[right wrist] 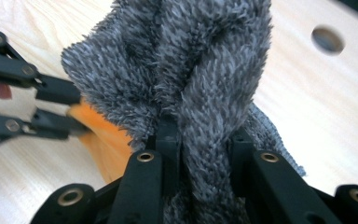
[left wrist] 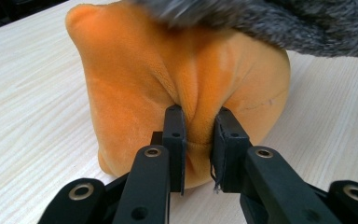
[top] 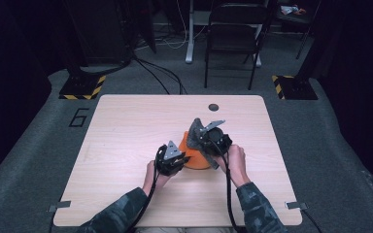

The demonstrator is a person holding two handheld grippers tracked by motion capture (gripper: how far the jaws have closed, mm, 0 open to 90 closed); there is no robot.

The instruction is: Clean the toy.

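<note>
Keep your left claw (left wrist: 199, 151) clamped on the orange plush (left wrist: 168, 79) while your right claw (right wrist: 200, 158), clamped on the grey cloth (right wrist: 186, 65), lifts gently.

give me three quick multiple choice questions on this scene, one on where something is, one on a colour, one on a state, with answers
1. Where does the grey fuzzy cloth sit relative to the orange plush piece?
A. on top of it
B. under it
C. across the table from it

2. What colour is the plush piece that the left gripper pinches?
A. blue
B. orange
C. white

3. What state is the right gripper in?
A. open and empty
B. shut on the grey cloth
C. shut on the plush

Answers: 1 A, the left gripper view shows grey fuzz lying over the plush's top. 2 B, orange plush bulges between the jaws. 3 B, a fold of cloth is squeezed between its jaws.
</note>
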